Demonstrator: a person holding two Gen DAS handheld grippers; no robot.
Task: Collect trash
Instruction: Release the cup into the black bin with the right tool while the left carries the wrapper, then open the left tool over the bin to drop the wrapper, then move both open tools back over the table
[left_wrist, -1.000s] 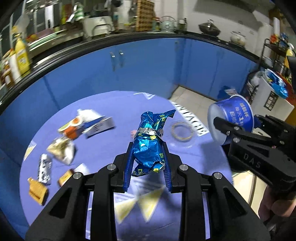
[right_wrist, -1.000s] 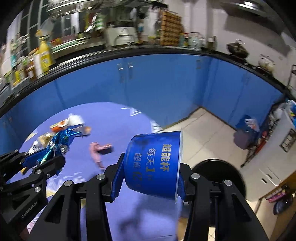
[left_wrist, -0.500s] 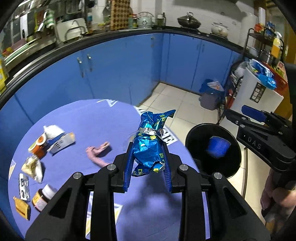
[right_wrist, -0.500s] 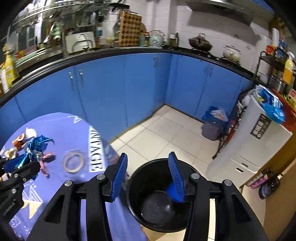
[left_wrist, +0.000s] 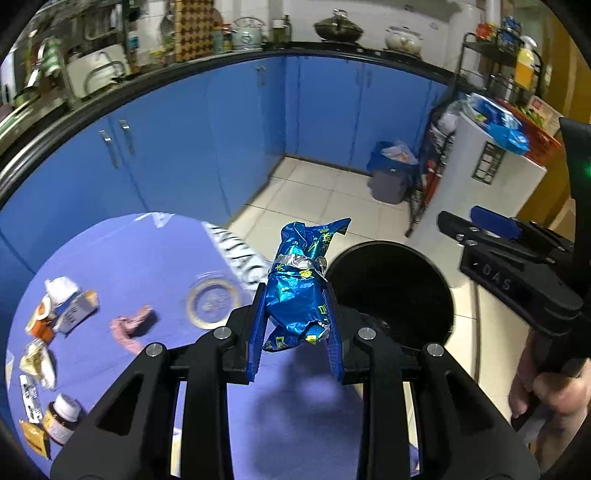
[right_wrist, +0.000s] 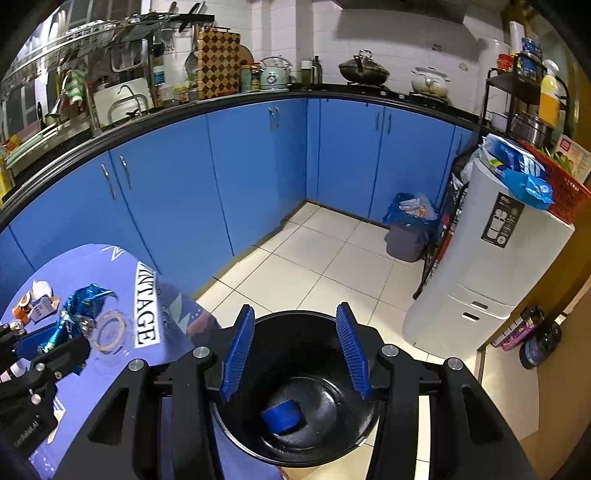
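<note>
Left wrist view: read "DAS" in raised letters on the black body of the right tool (left_wrist: 495, 226), seen side-on at the right edge, with a hand (left_wrist: 550, 395) gripping its handle below. Showed part of large white lettering, "NTAG", on the purple cloth of the worktop (left_wrist: 122, 258). Carried yellow-green print on the blue foil wrapper (left_wrist: 299, 295), too crumpled to read. Had the left tool (left_wrist: 297, 336) clamped on that wrapper, both blue pads pressed into its lower half, twisted top sticking up past the fingertips, held over the worktop edge just beside the black bin (left_wrist: 391, 291). Left on the cloth: a tape ring (left_wrist: 212, 302), a pink scrap (left_wrist: 131, 326), a small jar (left_wrist: 61, 419), a few packets at the far left with print too small to read.

Right wrist view: spelled "NTAGE" on the cloth of the worktop (right_wrist: 92, 266), and "GenRobot.AI" on the left tool's body at the lower left. Had the right tool (right_wrist: 295, 354) with pads apart, nothing between them, poised over the mouth of the black bin (right_wrist: 321, 446). Held 1 blue cup (right_wrist: 282, 417) lying on its side at the bin's bottom. Caught the wrapper (right_wrist: 79, 306) again at the left, in the left tool's clamp above the cloth.
</note>
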